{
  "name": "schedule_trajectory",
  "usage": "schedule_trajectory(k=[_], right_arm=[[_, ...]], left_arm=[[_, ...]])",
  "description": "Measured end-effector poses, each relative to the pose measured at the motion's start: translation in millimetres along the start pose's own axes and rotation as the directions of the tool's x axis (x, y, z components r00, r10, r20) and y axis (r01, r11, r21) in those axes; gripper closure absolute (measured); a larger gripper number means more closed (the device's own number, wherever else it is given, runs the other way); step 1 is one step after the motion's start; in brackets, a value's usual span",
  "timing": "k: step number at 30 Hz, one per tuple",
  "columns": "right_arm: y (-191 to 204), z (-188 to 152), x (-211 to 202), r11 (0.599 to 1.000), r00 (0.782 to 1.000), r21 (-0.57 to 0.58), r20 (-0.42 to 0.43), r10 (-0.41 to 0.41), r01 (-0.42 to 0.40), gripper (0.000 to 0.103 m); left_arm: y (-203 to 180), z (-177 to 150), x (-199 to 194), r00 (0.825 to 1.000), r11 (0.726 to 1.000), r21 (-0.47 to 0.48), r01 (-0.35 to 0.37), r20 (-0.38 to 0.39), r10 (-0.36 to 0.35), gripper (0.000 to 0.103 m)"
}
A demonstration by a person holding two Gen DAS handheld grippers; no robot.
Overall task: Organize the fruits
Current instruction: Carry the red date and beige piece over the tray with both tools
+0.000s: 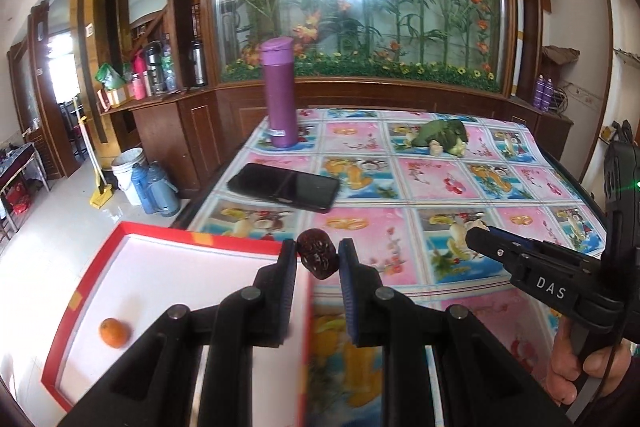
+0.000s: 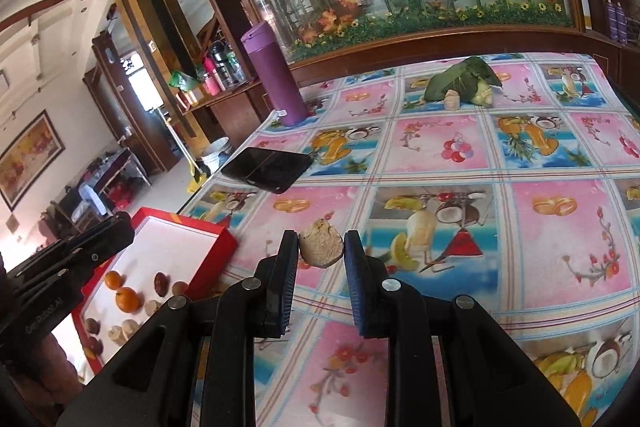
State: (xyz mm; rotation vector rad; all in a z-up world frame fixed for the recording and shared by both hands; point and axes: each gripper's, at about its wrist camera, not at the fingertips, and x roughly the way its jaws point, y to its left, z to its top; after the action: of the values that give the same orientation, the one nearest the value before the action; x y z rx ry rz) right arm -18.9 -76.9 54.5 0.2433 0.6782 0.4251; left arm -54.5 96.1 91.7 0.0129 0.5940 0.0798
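The left gripper [image 1: 318,259] is clamped tight on a dark wrinkled date [image 1: 318,259], its tips hanging just over the near right wall of the red box [image 1: 236,243]; the right gripper [image 2: 321,247] pinches a pale tan, rough-skinned fruit [image 2: 321,247] that looks like a walnut or dried longan, out over the patterned tablecloth [image 2: 560,235] and to the right of the box. Inside the box, the right wrist view shows small oranges [image 2: 127,299], another date [image 2: 161,283] and several pale pieces already laid out on the white floor, so the sorting looks well along. The step in hand seems to be carrying both fruits to the box: to do it well, I would bring each over the white floor beside its own kind, dates by dates, pale ones by pale ones, lower until nearly touching, then release gently so nothing rolls into the oranges. The two tools should go in one after the other, since they could crowd each other above the box. A phone [image 1: 284,187], a purple flask [image 1: 280,95] and leafy greens [image 2: 460,79] lie farther off and need no attention
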Motion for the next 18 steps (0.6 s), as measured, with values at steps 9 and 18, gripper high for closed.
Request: schedule_trajectory(k=[9, 18], right_arm=[[73.8, -9.9, 20.6, 0.994, 0.996, -0.076, -0.029, 0.081, -0.083, 0.081], [129.7, -26.0, 45.2, 0.979, 0.988, -0.158, -0.104, 0.118, -0.133, 0.081]], left_arm=[[63.8, -16.3, -11.7, 0.997, 0.994, -0.082, -0.072, 0.004, 0.072, 0.08], [108.4, -37.4, -9.4, 0.994, 0.985, -0.134, -0.111, -0.021, 0.109, 0.08]])
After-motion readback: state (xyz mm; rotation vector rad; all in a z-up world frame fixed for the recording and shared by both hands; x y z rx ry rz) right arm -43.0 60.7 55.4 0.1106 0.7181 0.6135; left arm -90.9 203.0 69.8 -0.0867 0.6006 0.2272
